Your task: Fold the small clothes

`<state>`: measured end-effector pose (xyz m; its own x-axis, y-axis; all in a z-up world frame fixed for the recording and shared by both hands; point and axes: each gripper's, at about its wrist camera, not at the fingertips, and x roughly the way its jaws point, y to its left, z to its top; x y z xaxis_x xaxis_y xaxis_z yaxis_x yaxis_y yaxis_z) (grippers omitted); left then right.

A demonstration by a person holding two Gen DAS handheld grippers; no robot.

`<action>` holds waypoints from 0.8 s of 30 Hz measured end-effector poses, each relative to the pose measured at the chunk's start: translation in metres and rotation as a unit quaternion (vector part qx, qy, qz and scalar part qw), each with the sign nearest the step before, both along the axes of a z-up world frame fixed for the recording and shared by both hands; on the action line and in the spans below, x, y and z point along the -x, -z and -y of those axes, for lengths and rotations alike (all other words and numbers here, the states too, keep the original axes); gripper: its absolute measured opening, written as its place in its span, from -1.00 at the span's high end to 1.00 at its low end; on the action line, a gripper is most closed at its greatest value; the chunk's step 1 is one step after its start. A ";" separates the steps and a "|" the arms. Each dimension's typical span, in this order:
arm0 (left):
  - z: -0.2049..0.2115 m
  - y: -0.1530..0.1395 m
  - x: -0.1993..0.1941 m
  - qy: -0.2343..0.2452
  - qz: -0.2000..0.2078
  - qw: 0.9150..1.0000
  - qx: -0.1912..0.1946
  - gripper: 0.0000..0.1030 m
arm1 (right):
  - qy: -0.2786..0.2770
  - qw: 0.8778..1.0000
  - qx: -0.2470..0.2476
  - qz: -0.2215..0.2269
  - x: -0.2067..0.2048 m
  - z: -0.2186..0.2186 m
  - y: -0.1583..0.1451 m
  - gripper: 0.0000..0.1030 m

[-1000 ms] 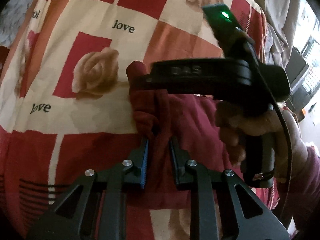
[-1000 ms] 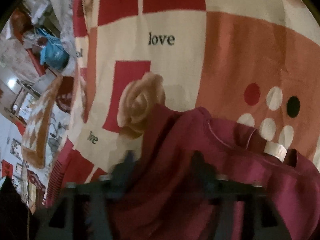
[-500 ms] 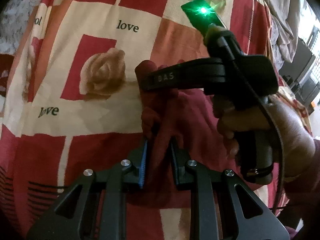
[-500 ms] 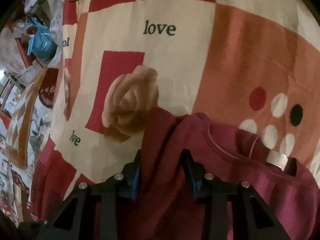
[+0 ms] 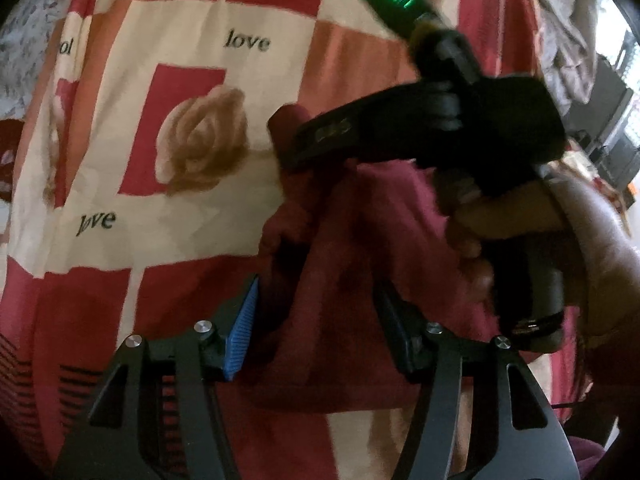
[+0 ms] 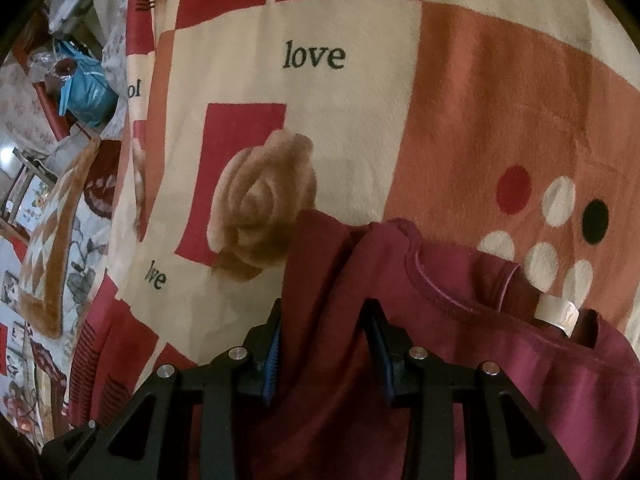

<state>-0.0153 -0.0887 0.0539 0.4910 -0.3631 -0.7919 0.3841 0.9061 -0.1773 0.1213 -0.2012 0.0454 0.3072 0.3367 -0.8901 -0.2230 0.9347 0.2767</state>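
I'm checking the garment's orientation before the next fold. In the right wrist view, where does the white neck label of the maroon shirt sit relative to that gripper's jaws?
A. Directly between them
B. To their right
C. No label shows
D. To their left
B: the white neck label lies at the maroon shirt collar, right of the right gripper, whose jaws pinch a fold.

Just a bed under a patchwork blanket (image 6: 352,160), red and cream squares with roses and "love" prints. Lying on it, a maroon shirt (image 6: 500,360), bunched up, collar label showing, toward the near edge.
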 end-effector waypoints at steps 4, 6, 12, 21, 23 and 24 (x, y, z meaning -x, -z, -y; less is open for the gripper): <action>-0.006 0.011 -0.008 -0.020 -0.034 0.999 0.011 -0.08 | -0.003 1.000 -0.004 0.002 0.002 0.002 0.000 0.29; -0.010 0.011 -0.010 -0.016 -0.041 0.998 0.036 0.41 | -0.004 1.000 -0.009 0.009 0.005 0.005 -0.002 0.36; 0.000 -0.011 0.006 0.011 -0.019 0.997 0.080 0.74 | -0.004 0.999 -0.037 0.025 0.017 0.025 -0.024 0.55; 0.080 -0.065 0.061 0.112 0.032 0.989 0.087 0.75 | 0.003 0.996 -0.061 0.069 0.063 0.121 -0.097 0.60; 0.109 -0.071 0.069 0.139 0.038 0.986 0.081 0.75 | 0.012 0.996 -0.049 0.076 0.076 0.150 -0.108 0.61; 0.128 -0.071 0.076 0.156 0.039 0.984 0.076 0.75 | 0.020 0.996 -0.042 0.079 0.085 0.168 -0.110 0.61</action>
<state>-0.0909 -0.2171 0.1251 0.3935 -0.6177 -0.6809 0.6570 0.7070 -0.2617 0.0366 -0.3695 0.1558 0.4549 0.3933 -0.7990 -0.2332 0.9185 0.3194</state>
